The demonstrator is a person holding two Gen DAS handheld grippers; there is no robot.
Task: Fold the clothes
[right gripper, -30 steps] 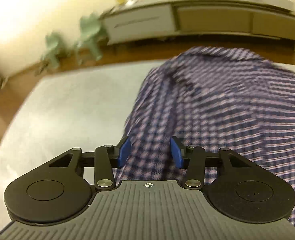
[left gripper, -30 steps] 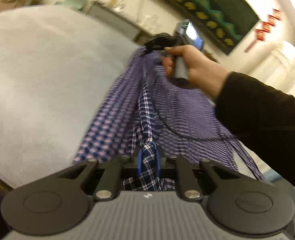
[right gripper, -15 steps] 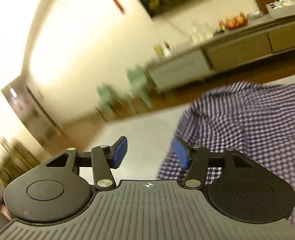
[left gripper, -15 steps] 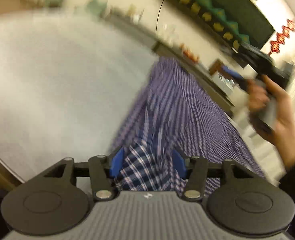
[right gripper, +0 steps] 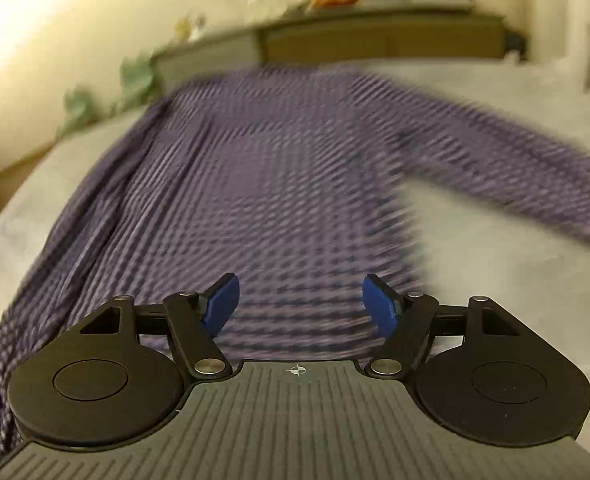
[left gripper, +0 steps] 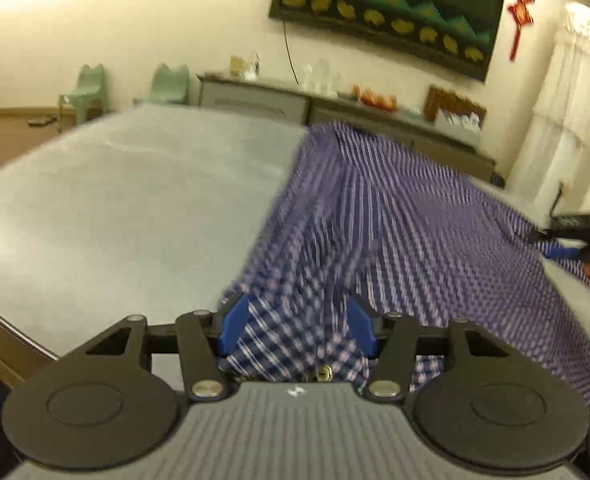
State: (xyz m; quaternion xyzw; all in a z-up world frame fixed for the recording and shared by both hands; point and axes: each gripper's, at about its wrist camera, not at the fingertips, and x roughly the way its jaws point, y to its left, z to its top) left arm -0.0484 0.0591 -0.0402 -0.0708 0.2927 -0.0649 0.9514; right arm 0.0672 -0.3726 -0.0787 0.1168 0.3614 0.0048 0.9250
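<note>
Your left gripper and right gripper both have fingers spread wide, gripping nothing; the shirt lies spread across the tabletop, one sleeve toward three o'clock, laid out for folding

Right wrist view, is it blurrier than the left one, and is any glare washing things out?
Right wrist view: yes, heavy motion smear across the plaid shirt and sideboard, while the right tool stays crisp; warm glare bleaches the upper-left wall. Left wrist view: shirt smeared, table and wall art fairly readable, fisheye bending the table edge.
</note>
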